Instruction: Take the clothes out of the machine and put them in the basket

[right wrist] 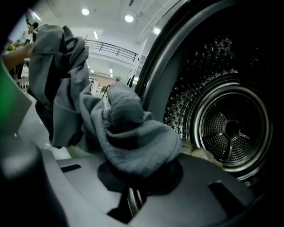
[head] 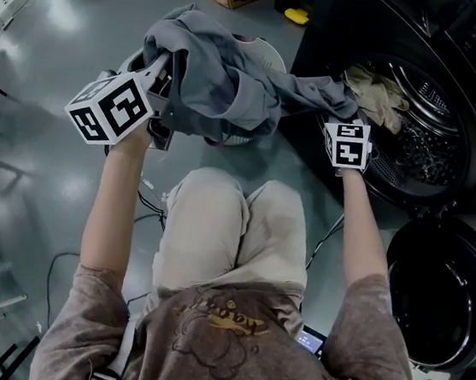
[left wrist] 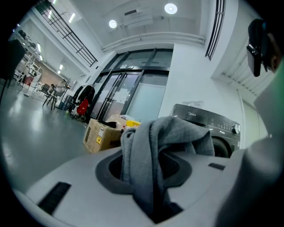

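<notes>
Glass doors (left wrist: 133, 97) appear only in the left gripper view, the back of the drum (right wrist: 230, 128) only in the right gripper view. Both arms (head: 114, 204) reach forward, left gripper (head: 166, 86) level, right gripper (head: 344, 113) dipped at the machine (head: 345, 17). Each gripper's jaws are clamped on the grey garment (head: 227, 72), slung from the machine's mouth over the basket (head: 272, 53).

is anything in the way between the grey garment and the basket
Nothing visible does. The grey garment, clamped in the left tongs and the right tongs, hangs over the basket, whose rim shows just past it. One end is at the machine's drum mouth, beside the beige clothes.
</notes>
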